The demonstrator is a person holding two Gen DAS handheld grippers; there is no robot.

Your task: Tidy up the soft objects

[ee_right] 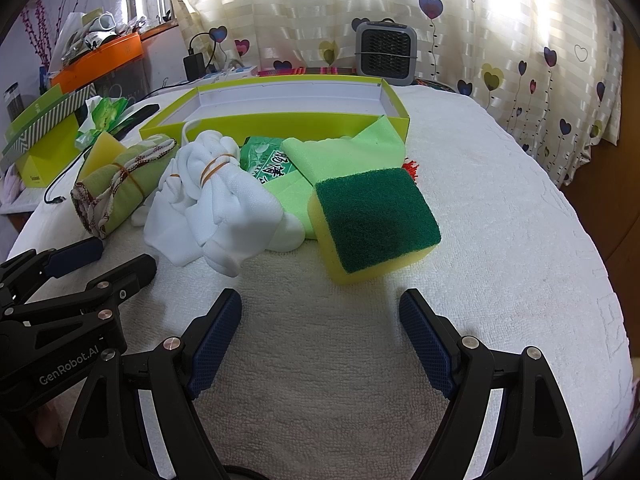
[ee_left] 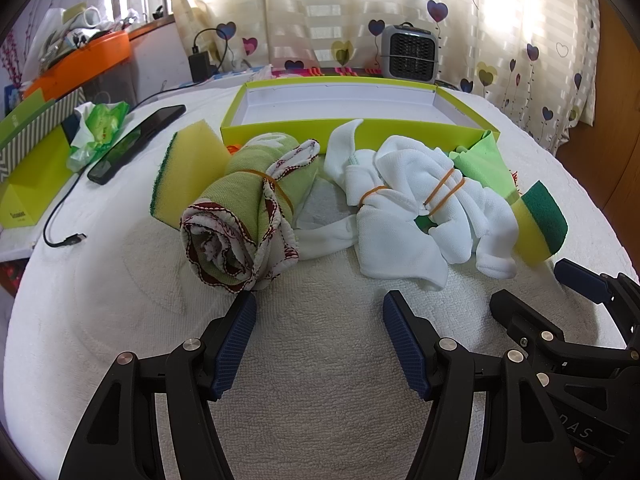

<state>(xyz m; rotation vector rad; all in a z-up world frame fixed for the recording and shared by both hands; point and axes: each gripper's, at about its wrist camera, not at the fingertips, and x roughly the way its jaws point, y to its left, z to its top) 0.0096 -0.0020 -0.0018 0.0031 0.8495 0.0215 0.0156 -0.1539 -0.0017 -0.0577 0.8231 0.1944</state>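
Observation:
A pile of soft things lies in front of a shallow lime-green box [ee_left: 352, 130] [ee_right: 276, 124]. A rolled green towel [ee_left: 240, 220] [ee_right: 116, 188] bound with a rubber band sits just beyond my left gripper [ee_left: 318, 302], which is open and empty. Beside it lies a white cloth bundle [ee_left: 420, 208] [ee_right: 216, 200] with rubber bands. A yellow sponge [ee_left: 188, 172] [ee_right: 102, 150] leans behind the towel. A second sponge with a green scrub face [ee_right: 376, 220] [ee_left: 538, 220] rests straight ahead of my right gripper [ee_right: 320, 298], also open and empty. A light green cloth [ee_right: 340, 152] and a tissue pack [ee_right: 266, 162] lie behind.
A white towel covers the table [ee_left: 320, 400]. At the left are a black phone [ee_left: 134, 144], a cable end [ee_left: 74, 238], a green wrapper [ee_left: 98, 132] and a striped box [ee_left: 32, 148]. A small grey heater [ee_left: 410, 54] stands behind the box, in front of curtains.

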